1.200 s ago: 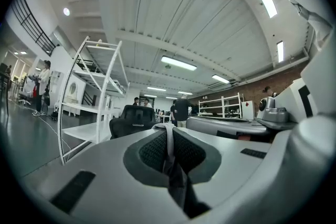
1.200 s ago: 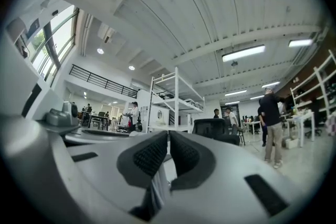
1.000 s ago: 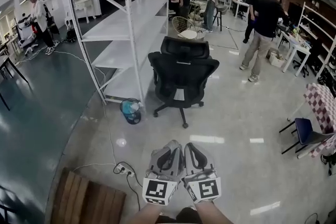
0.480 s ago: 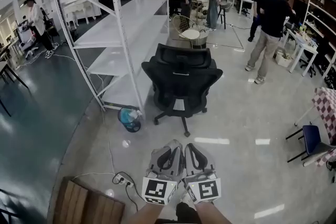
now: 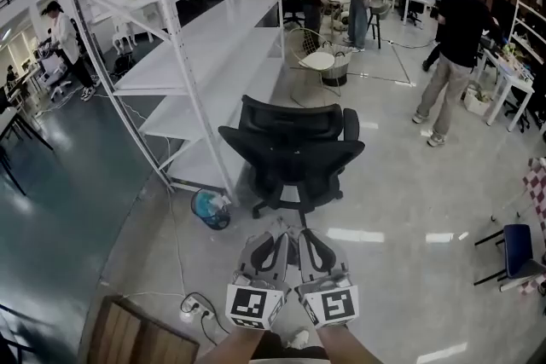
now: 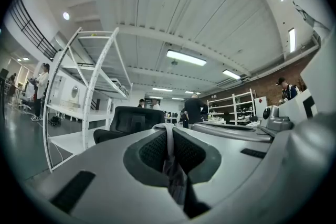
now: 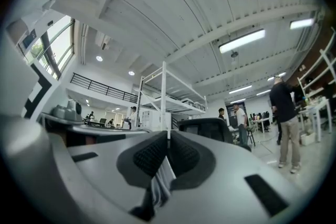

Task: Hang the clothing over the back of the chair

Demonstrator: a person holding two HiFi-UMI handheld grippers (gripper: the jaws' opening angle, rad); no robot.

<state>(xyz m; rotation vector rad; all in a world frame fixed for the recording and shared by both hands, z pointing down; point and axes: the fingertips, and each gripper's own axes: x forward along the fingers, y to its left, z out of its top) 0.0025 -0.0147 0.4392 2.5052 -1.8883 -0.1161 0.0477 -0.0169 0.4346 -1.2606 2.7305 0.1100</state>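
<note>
Pale clothing (image 6: 176, 181) is clamped by left hand-held gripper (image 5: 276, 238) and right hand-held gripper (image 5: 308, 238), probably for draping over the chair (image 5: 294, 151).

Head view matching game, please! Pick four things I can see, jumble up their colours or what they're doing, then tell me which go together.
Things:
1. office chair
2. shelf rack
3. small chair at the right edge
4. left gripper

Colours or states:
A. blue
B. shut on cloth
C. black
D. white

Pairs: 1-C, 2-D, 3-A, 4-B.
</note>
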